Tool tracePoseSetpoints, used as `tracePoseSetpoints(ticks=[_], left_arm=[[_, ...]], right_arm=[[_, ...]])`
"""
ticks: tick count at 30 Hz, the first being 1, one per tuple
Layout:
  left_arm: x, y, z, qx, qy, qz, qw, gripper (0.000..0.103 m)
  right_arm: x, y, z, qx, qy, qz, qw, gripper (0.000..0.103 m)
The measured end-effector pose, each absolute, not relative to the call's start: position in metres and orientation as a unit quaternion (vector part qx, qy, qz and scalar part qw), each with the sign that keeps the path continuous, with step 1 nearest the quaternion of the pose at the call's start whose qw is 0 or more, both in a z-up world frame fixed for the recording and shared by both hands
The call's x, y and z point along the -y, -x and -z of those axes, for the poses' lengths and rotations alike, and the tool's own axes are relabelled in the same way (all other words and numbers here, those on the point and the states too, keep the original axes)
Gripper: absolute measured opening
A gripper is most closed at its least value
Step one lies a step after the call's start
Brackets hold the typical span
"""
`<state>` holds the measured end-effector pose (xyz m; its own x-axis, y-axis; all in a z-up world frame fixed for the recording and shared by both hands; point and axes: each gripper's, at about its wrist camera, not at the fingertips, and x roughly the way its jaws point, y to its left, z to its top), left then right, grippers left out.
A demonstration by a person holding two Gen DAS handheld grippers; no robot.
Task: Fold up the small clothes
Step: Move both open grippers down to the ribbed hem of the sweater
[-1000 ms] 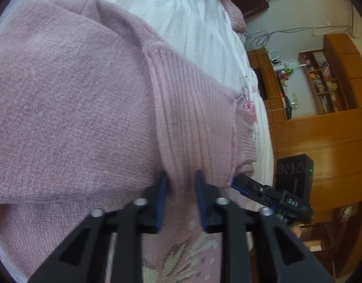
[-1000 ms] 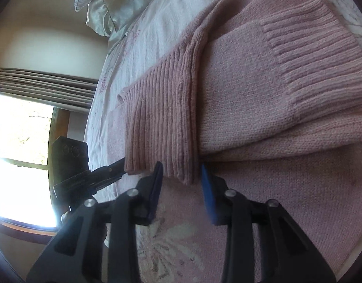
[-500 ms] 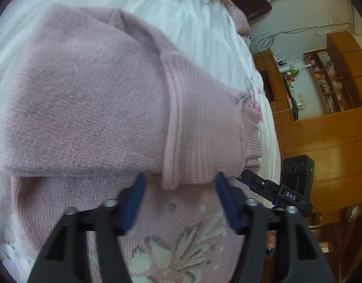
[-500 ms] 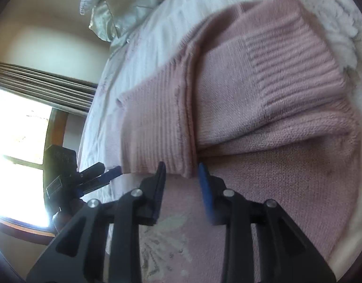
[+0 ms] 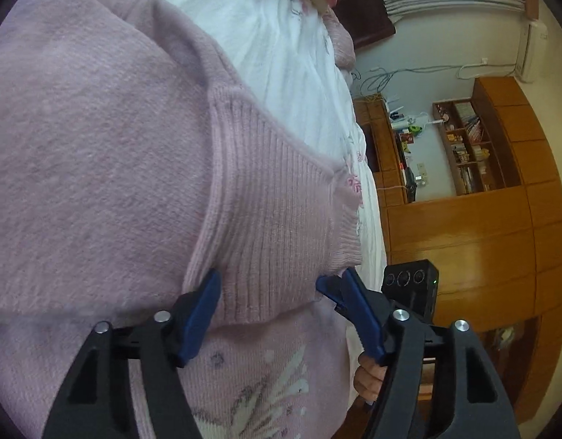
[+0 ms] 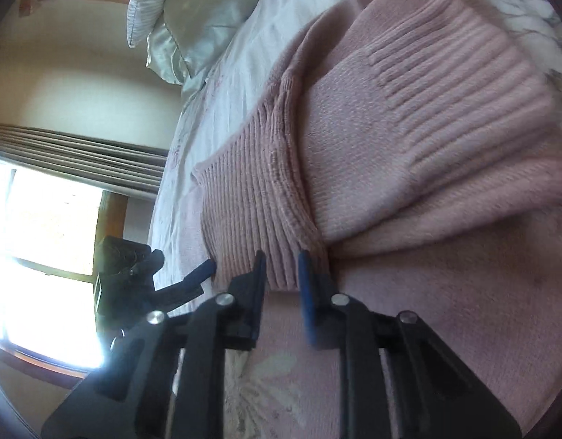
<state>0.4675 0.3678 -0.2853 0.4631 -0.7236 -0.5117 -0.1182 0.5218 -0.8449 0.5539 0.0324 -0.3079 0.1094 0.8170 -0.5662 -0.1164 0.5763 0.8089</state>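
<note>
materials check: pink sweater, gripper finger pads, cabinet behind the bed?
Pink sweater: soft knit, likely wool or acrylic; fuzzy nap on the body, ribbed band at the hem.
Left gripper pads: matte blue, rubber or plastic by the look, on black arms that look like plastic, with metal pins.
Cabinet: glossy orange-brown wood or veneer; grain and sheen show.

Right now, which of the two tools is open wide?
The left tool: its fingers stand wide apart astride the ribbed hem, while the right tool pinches it narrowly.

A home bedroom: a white-sheeted bed point(image 5: 281, 55) with pillows point(image 6: 193, 14), wooden shelving point(image 5: 471, 146), curtained window point(image 6: 43, 226).
</note>
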Motion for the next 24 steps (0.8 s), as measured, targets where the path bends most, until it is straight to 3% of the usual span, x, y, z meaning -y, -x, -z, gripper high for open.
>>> tracePoseSetpoints(ticks=[1,2,6,11,16,24], left_arm=[[-0.376,-0.457,0.280,-0.470,0.445,0.199,0.736,0.090],[-0.385,-0.443,0.274,-0.466,0.443,0.189,0.742,0.090],[-0.411,-0.360,0.250,-0.460,0.431,0.192,0.752,0.095],[-0.440,-0.227,0.236,-0.449,0.406,0.165,0.778,0.099],[-0.446,-0.120,0.253,-0.460,0.410,0.145,0.774,0.099],[-0.434,-0.066,0.308,-0.506,0.406,0.130,0.750,0.099]], right_arm=[[-0.021,-0.546,0.302,-0.565,-0.312,-0.345,0.681,0.035],[-0.008,-0.534,0.295,-0.557,-0.318,-0.353,0.681,0.039],[0.051,-0.464,0.263,-0.538,-0.317,-0.375,0.686,0.045],[0.131,-0.347,0.244,-0.536,-0.296,-0.361,0.704,0.045],[0.187,-0.256,0.267,-0.573,-0.289,-0.324,0.695,0.051],[0.204,-0.221,0.298,-0.594,-0.305,-0.308,0.678,0.051]])
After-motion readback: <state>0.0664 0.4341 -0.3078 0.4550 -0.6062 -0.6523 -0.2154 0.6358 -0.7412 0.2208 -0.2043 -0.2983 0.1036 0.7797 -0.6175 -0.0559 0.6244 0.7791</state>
